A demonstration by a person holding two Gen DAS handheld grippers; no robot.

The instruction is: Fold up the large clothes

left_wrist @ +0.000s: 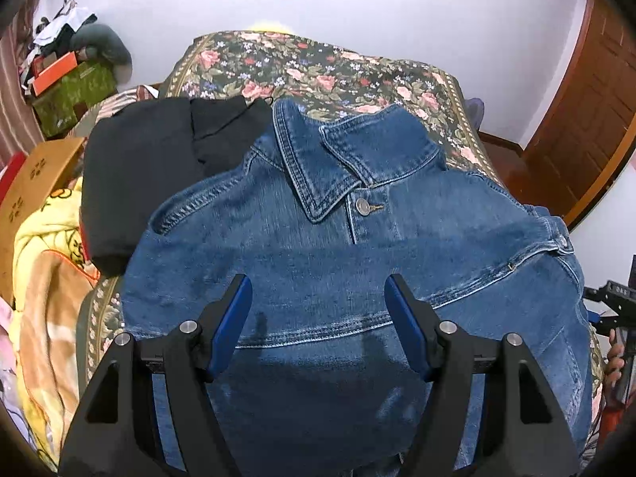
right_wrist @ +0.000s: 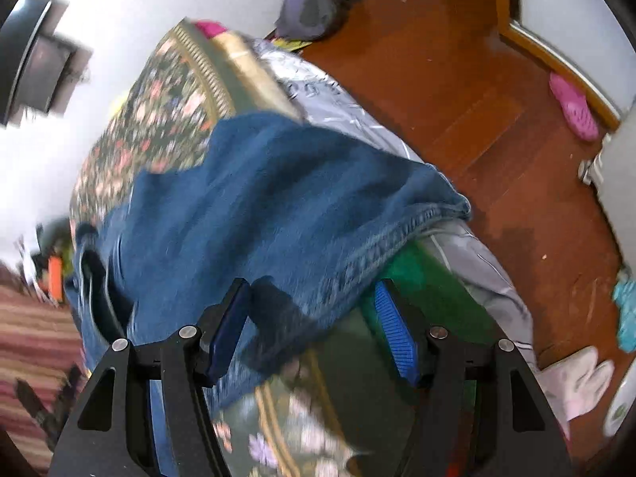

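A blue denim jacket (left_wrist: 357, 246) lies front-up on the floral bedspread (left_wrist: 302, 63), collar at the far side, top button fastened. My left gripper (left_wrist: 318, 290) hovers just above its lower part, open and empty. In the right wrist view the jacket (right_wrist: 270, 206) reaches the bed's right edge and one hemmed corner hangs over it. My right gripper (right_wrist: 312, 294) is open over that near edge, holding nothing; this view is blurred.
A folded black garment (left_wrist: 159, 167) lies left of the jacket. Blankets (left_wrist: 51, 286) and boxes (left_wrist: 35, 183) pile up at the left. The wooden floor (right_wrist: 477, 119) at the right holds a pink slipper (right_wrist: 572, 107) and loose cloth.
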